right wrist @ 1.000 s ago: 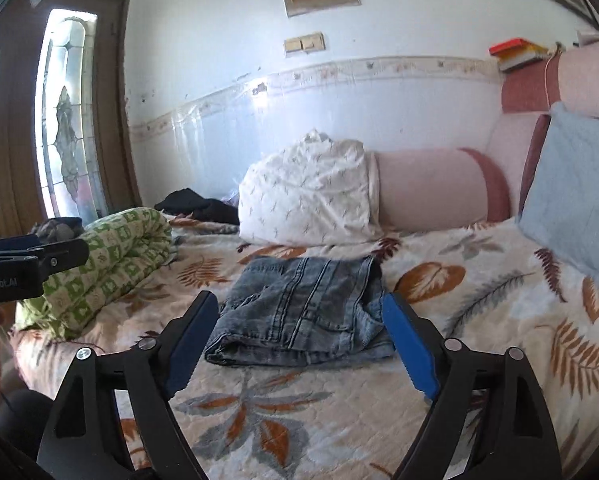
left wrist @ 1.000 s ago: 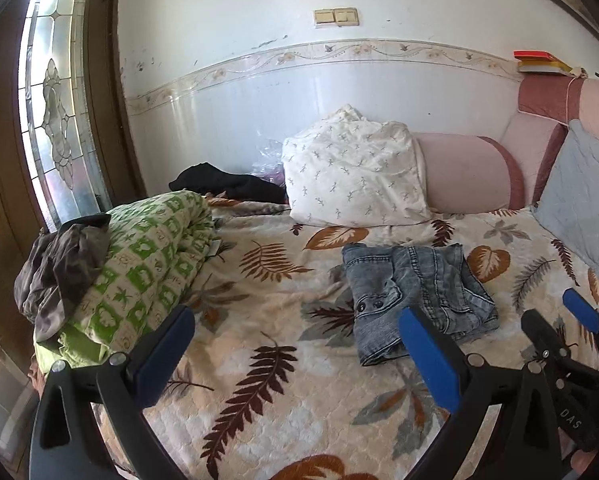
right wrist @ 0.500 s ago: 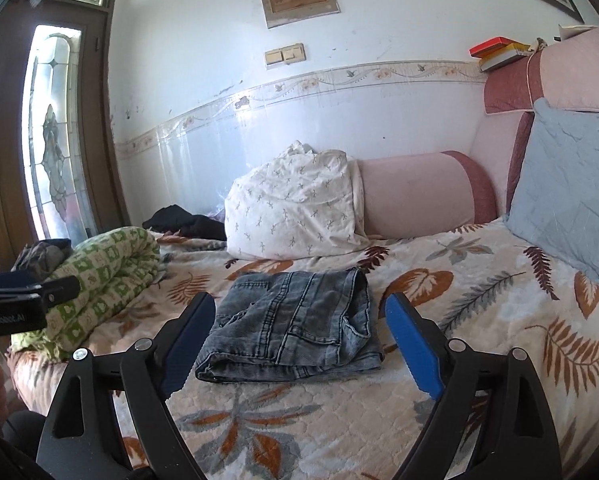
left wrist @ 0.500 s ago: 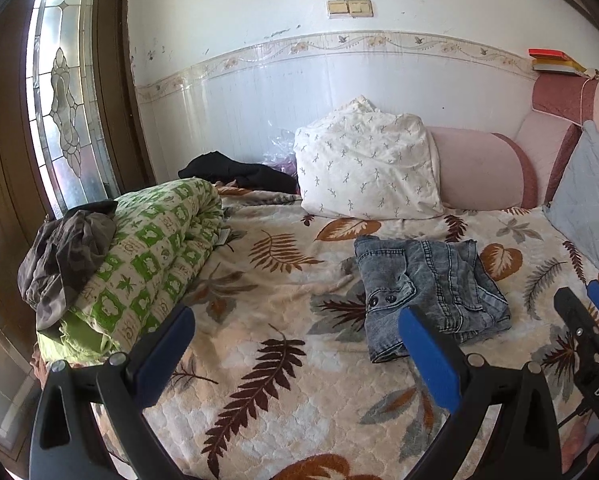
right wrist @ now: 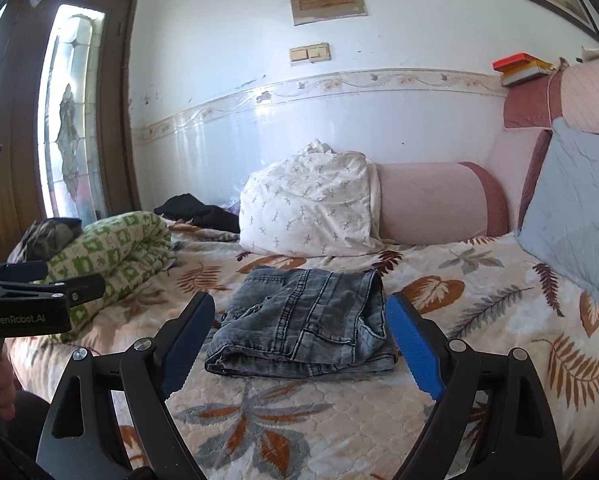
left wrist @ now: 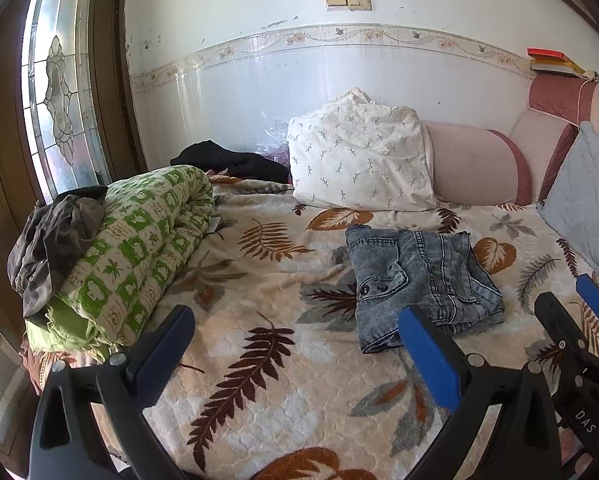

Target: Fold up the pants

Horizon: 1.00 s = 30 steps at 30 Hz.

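Grey denim pants (left wrist: 419,280) lie folded into a compact stack on the leaf-patterned bedspread (left wrist: 259,360), right of centre in the left wrist view. My left gripper (left wrist: 295,320) hovers open over the bedspread just short of them, its blue pads holding nothing. In the right wrist view the pants (right wrist: 307,320) sit straight ahead, framed by the wide-open right gripper (right wrist: 299,304), whose pads do not touch the cloth. The right gripper (left wrist: 571,300) also shows at the right edge of the left wrist view, and the left gripper (right wrist: 39,284) at the left edge of the right wrist view.
A rolled green-patterned quilt (left wrist: 139,248) with a grey garment (left wrist: 55,240) on it lies at the left. A white pillow (left wrist: 359,160), a pink bolster (left wrist: 471,168) and a black garment (left wrist: 227,160) line the wall. A blue-grey pillow (left wrist: 587,200) leans at the right.
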Motion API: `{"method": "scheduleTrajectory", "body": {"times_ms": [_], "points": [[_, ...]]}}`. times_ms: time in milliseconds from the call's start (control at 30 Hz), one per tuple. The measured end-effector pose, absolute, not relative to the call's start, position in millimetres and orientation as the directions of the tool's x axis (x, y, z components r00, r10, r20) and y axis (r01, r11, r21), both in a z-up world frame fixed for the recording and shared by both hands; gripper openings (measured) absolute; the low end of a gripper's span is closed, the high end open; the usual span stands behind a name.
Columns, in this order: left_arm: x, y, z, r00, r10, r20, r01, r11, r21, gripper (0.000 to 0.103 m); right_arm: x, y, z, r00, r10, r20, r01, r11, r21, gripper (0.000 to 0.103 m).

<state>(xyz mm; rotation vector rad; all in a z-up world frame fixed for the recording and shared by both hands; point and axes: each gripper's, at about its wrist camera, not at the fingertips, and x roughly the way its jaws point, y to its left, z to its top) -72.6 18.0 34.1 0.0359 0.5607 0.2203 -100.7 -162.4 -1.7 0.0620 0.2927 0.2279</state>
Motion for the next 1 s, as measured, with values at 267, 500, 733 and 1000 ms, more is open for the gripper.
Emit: {"method": "scheduleTrajectory", "body": {"times_ms": [267,500,733,1000], "points": [[-74,15,29,0.823,0.21,-0.527,-0.192,0.977,0.089,0.103,-99,-159,-4,0.925,0.235,-0.298,-0.218,0.972,0.091,0.088],[-75,13,28,0.825,0.198,-0.53,-0.182,0.98,0.082,0.103,-98,-155,-7,0.92,0.24,-0.311,-0.228,0.971,0.075,0.088],[-77,13,27,0.828,0.186,-0.529,-0.178,0.982,0.067,0.103,-98,-152,-8,0.918,0.241,-0.314,-0.232,0.971,0.066,0.088],[-77,14,27,0.829,0.167,-0.534,-0.164,0.985,0.054,0.103,-98,-148,-9,0.918,0.239,-0.317,-0.237,0.97,0.045,0.088]]}}
